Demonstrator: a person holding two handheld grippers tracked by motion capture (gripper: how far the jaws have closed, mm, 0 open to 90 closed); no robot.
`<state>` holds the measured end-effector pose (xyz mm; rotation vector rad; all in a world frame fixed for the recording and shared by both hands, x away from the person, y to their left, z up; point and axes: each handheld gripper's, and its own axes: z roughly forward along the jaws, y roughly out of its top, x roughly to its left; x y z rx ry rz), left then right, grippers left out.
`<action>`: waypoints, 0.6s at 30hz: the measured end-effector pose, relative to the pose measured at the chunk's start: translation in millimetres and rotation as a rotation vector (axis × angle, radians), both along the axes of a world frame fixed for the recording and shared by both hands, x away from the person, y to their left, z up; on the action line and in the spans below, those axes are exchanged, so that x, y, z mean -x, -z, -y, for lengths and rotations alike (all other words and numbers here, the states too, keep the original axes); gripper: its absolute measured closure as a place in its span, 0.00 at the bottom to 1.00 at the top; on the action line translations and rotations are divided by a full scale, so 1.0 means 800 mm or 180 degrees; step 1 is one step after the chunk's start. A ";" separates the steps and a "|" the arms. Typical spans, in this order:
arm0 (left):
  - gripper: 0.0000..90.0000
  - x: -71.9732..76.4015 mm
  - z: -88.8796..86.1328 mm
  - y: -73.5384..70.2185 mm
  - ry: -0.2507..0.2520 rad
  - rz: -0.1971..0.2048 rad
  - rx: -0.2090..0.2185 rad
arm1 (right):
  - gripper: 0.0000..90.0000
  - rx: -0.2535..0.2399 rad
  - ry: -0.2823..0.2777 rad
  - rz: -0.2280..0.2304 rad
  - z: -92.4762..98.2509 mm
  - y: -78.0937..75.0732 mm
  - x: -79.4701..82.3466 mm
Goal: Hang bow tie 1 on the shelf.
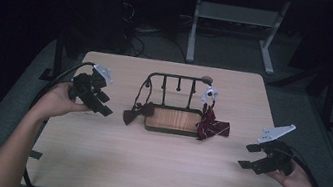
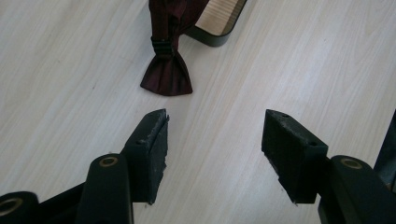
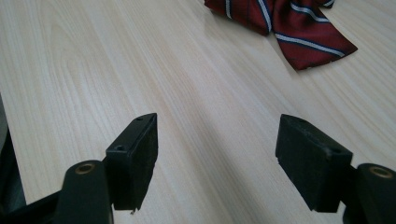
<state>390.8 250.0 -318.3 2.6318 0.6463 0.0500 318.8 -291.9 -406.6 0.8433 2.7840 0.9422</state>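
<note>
The left gripper (image 2: pixel 212 156), jaws spread and empty, hovered just short of the dark red bow tie (image 2: pixel 166 70) draped off the stand's (image 1: pixel 173 120) left edge onto the table (image 1: pixel 152 172). Soft, light cloth that would probably sag; its stiffer centre band looked the best hold.

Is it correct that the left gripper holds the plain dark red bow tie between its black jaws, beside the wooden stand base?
No. The left gripper holds nothing: its jaws are open over bare table, as the left gripper view shows. The plain dark red bow tie lies ahead of them, beside the wooden stand base.
</note>
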 end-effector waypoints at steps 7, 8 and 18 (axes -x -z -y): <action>0.42 0.006 -0.010 0.013 -0.0040 -0.0001 0.0031 | 0.33 -0.0001 0.0016 -0.0006 -0.001 0.002 0.000; 0.42 0.007 -0.012 0.015 -0.0037 -0.0009 0.0025 | 0.33 -0.0003 0.0018 -0.0006 -0.001 0.002 0.000; 0.39 0.016 -0.018 0.029 -0.0055 0.0008 0.0067 | 0.33 0.0005 0.0021 -0.0008 0.000 0.003 0.001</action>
